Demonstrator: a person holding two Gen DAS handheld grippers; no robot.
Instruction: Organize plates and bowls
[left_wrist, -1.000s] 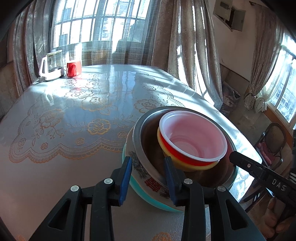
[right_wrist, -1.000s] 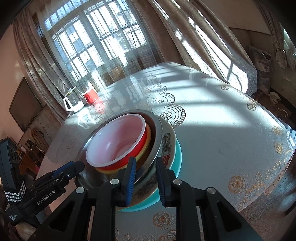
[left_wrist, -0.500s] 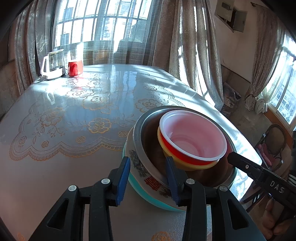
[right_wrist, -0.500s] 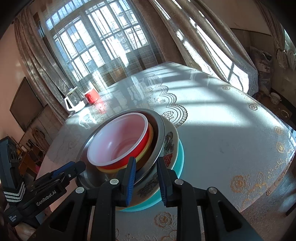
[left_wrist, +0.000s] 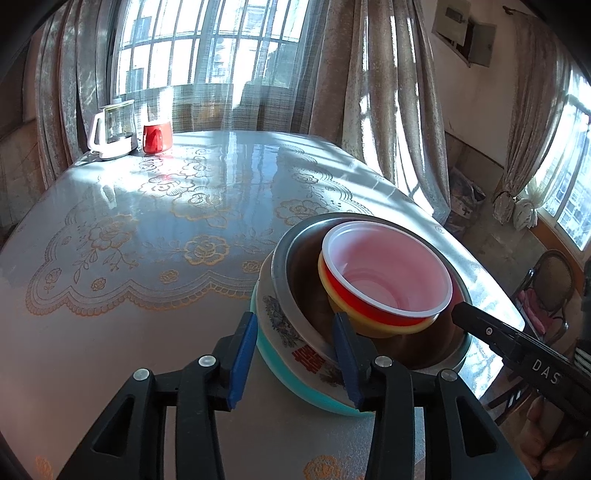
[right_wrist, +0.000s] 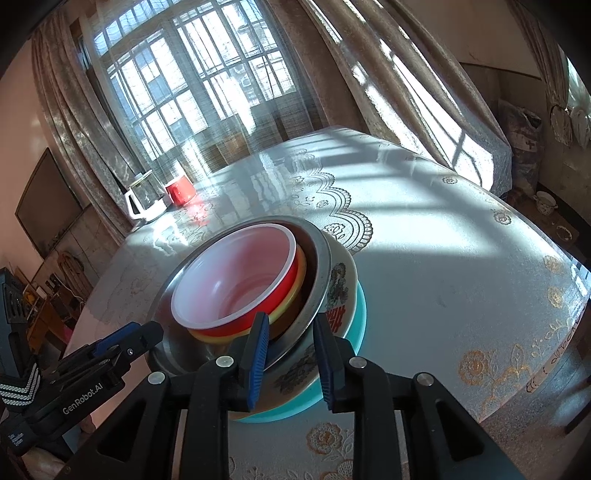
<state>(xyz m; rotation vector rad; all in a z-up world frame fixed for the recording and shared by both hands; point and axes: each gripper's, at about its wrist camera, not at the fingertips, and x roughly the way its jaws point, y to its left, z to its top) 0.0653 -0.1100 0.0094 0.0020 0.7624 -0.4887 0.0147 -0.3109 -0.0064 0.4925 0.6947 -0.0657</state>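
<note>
A single nested stack stands near the right-hand edge of the table (left_wrist: 155, 229), which is covered with a glossy white cloth printed with gold flowers. From the bottom up: a turquoise plate (left_wrist: 280, 373), a white ceramic bowl with floral print and red characters (left_wrist: 291, 332), a wide stainless-steel bowl (left_wrist: 295, 258), a yellow bowl (left_wrist: 373, 326), and a red plastic bowl with a white interior (left_wrist: 388, 273) on top. The two small bowls sit off-centre inside the steel one.

The left gripper (left_wrist: 295, 354) straddles the near rim of the stack. Its blue-padded jaws stand apart, one outside the turquoise plate and ceramic bowl, the other inside the steel bowl. Neither pad visibly presses on the rim, so the tool reads as released.

The right gripper (right_wrist: 290, 354) sits at the opposite side of the same stack, one jaw inside the steel bowl and one outside the ceramic bowl. A gap shows on each side of the rim; this tool likewise grips nothing. In the left wrist view its black tip reaches the steel rim from the right.

At the far left corner of the table stand a clear jug with a white handle (left_wrist: 112, 129) and a red mug (left_wrist: 157, 136), just beside each other, well apart from the stack. Sheer curtains (left_wrist: 388, 85) hang over the barred windows beyond.
</note>
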